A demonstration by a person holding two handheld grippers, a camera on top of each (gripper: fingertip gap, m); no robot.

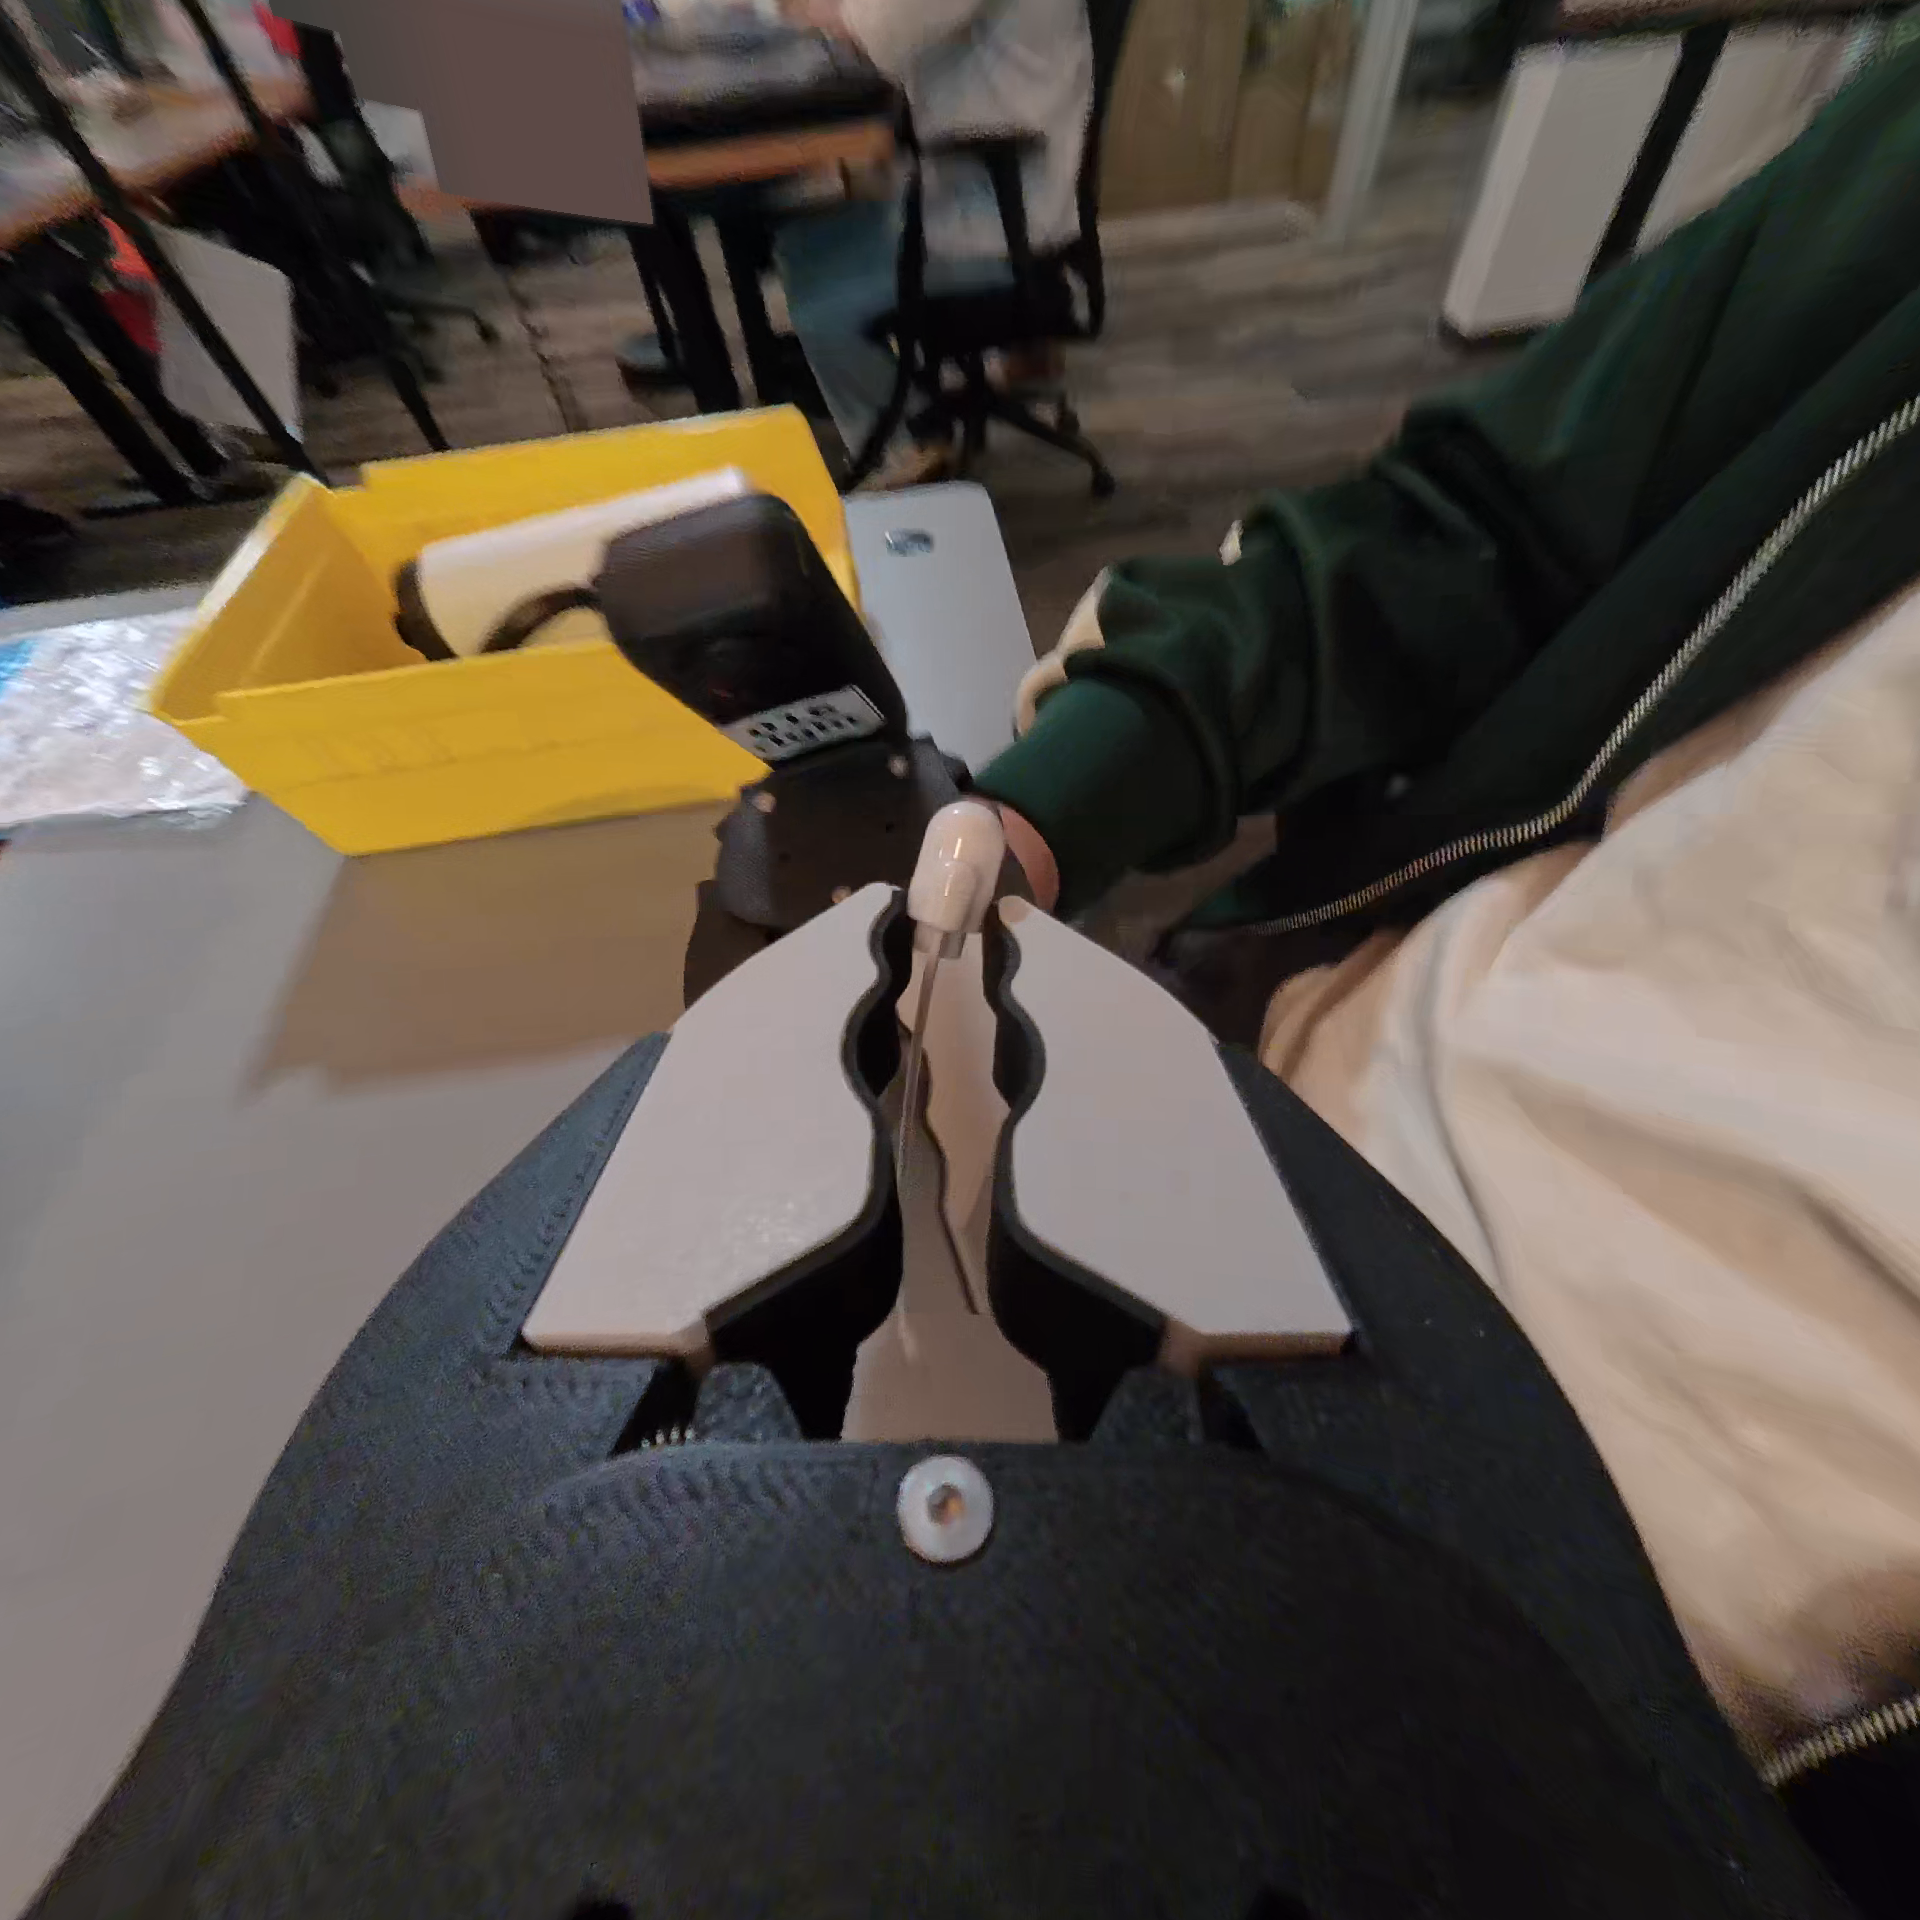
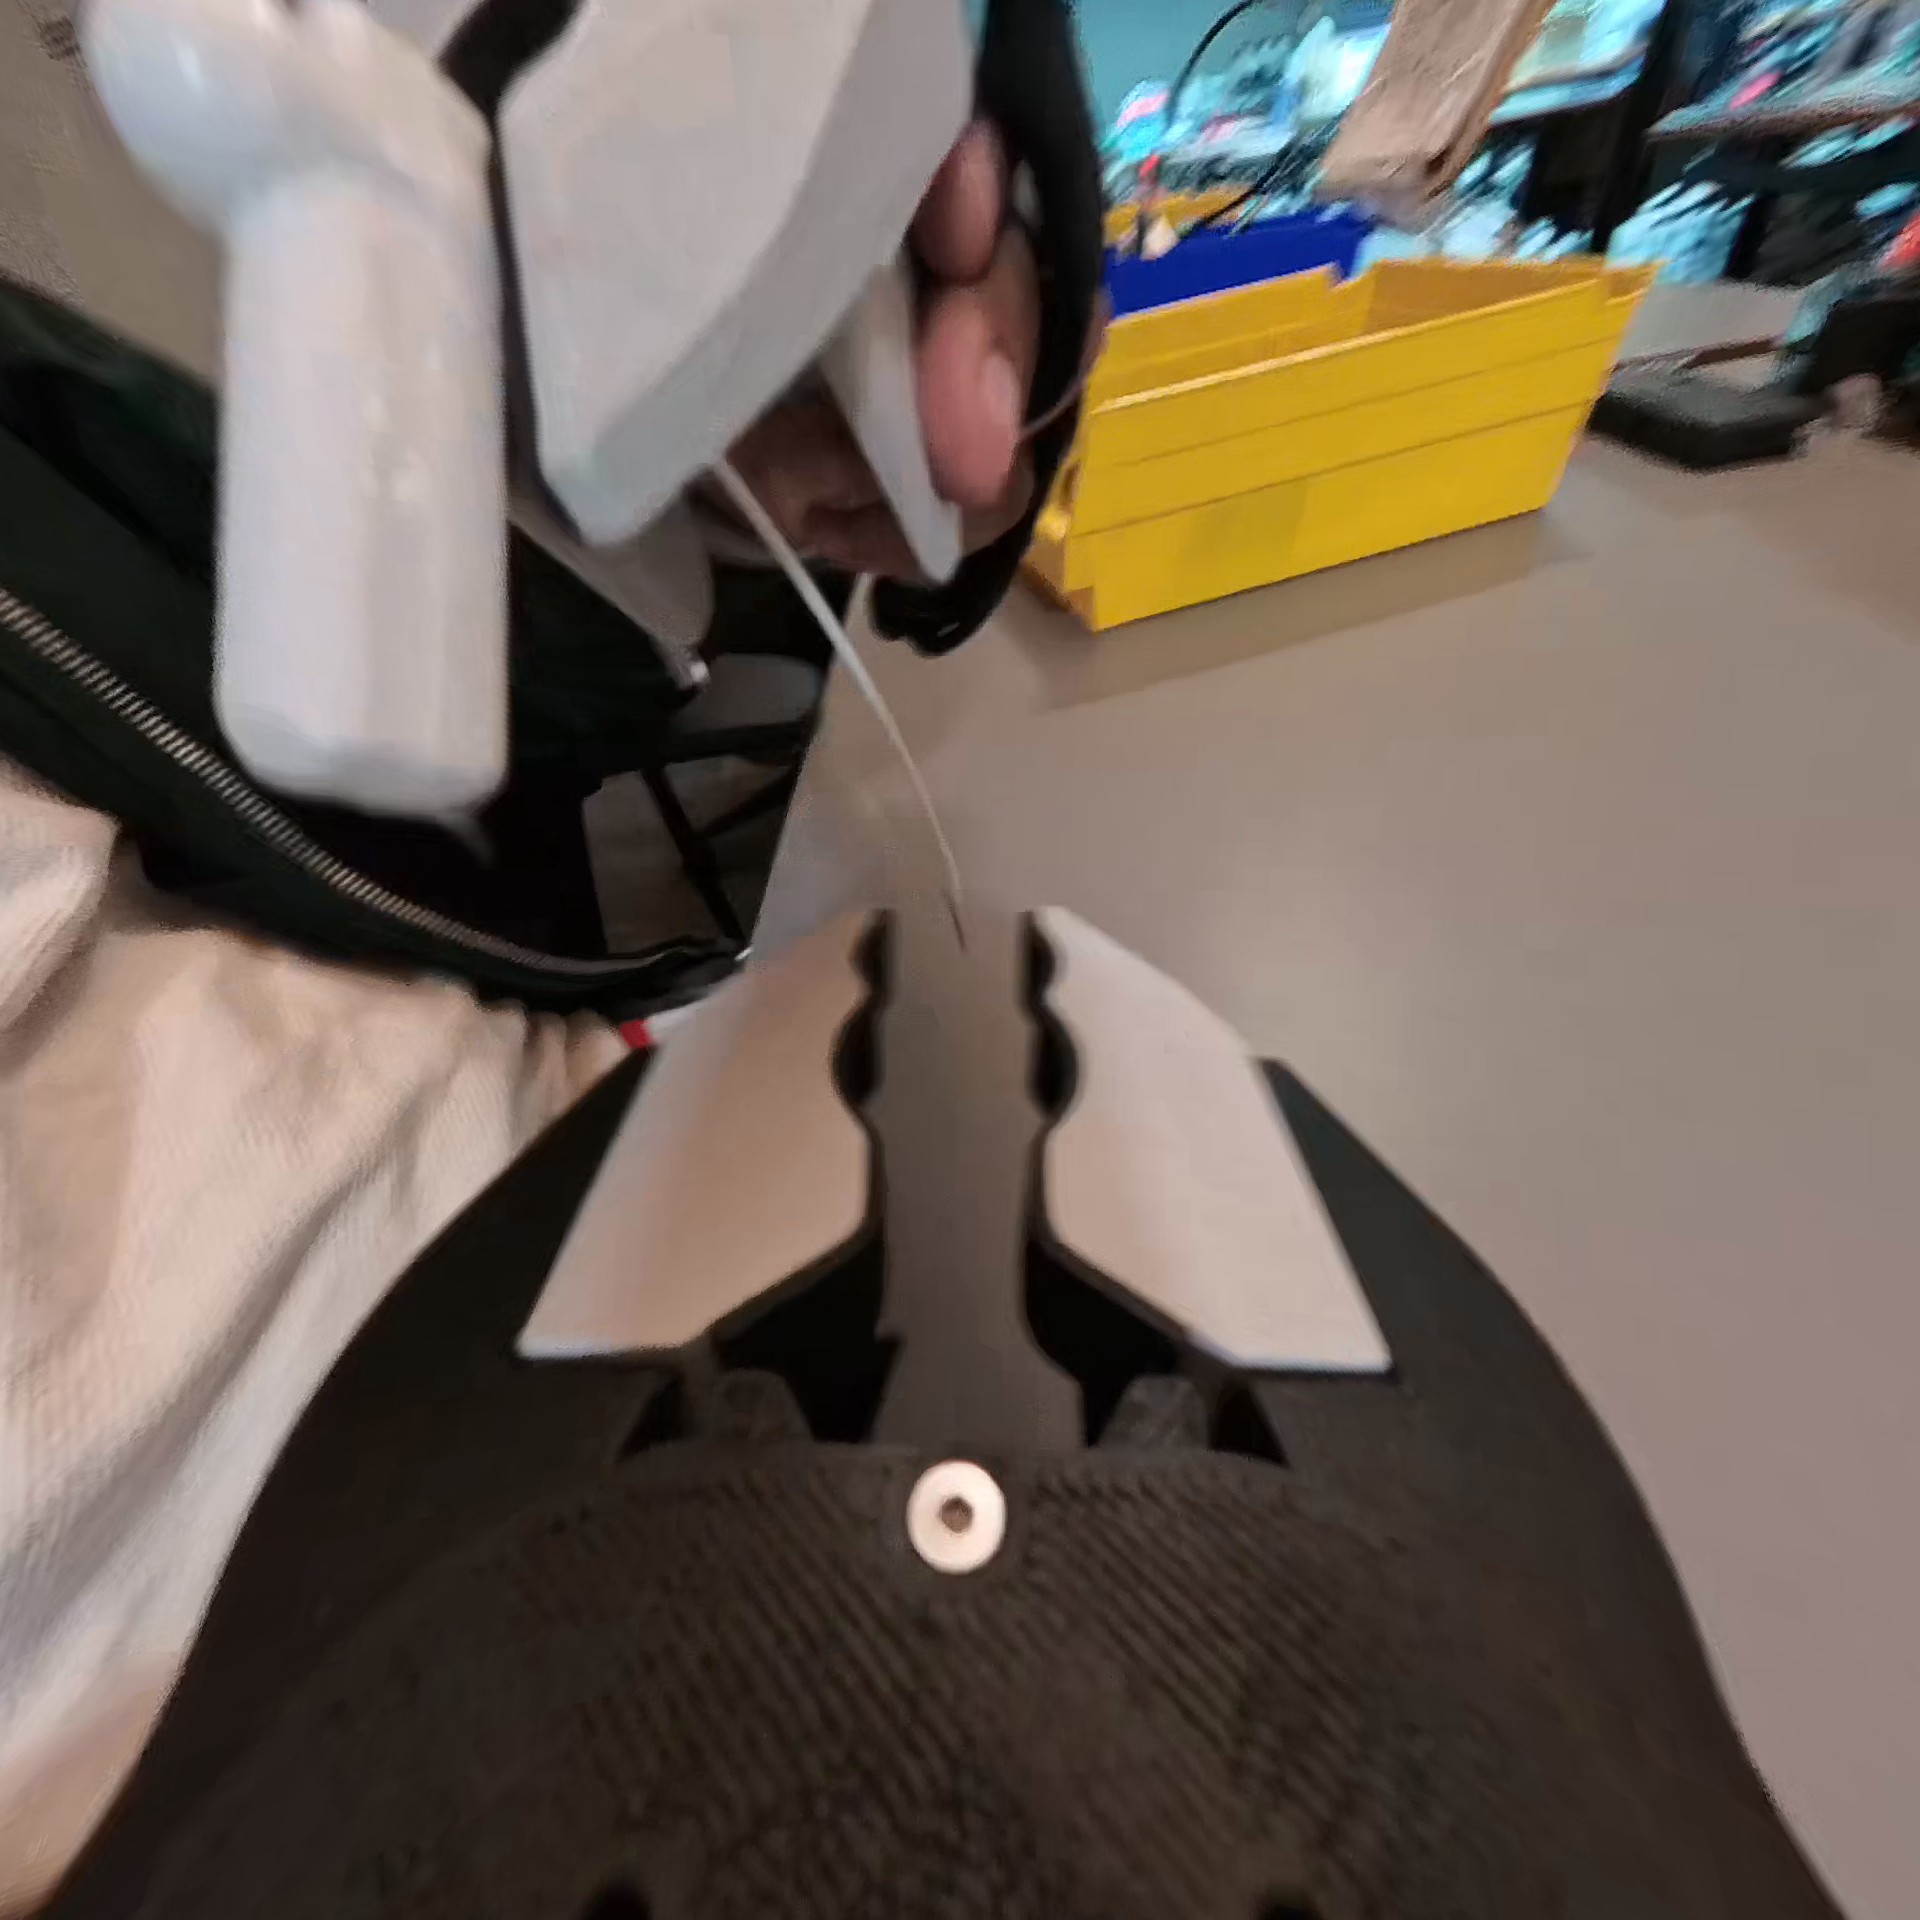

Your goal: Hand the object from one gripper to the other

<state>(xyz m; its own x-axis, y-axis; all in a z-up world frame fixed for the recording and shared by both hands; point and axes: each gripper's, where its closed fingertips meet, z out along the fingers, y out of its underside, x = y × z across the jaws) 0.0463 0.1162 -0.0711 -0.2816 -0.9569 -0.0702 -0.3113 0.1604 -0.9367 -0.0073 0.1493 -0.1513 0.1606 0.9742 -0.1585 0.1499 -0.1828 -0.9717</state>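
Your left gripper (image 1: 940, 914) fills the near view: fingers drawn close, only a narrow slot left between the wavy pads. The thin pale strip (image 1: 914, 1049) runs lengthwise down that slot, hugging the left-side pad. Can't tell if it's actually pinched or just lying in the gap. A white rounded piece (image 1: 951, 862) sits at the strip's far end just past the fingertips. It's unclear whether that's part of the object.

In the right wrist view the right gripper (image 2: 956, 925) is parted a moderate way and has hold of nothing. The strip arcs down from the other tool at upper left, and its dark tip hangs right in the mouth between the fingertips, a bit nearer the right-hand finger. No contact visible, but the view is blurry.

Key relation: the strip's long axis runs roughly in line with the right fingers, not across them, and only the very end is inside the mouth. So the right gripper is the nearer taker and the handover isn't made yet. Judgement: you'd want more strip length inside the pads before closing. It's a thin, bendy thing and a tip-only bite could slip.

The grippers face each other over the grey table (image 1: 260, 1039), with the yellow bin (image 1: 468, 748) well behind and not involved.
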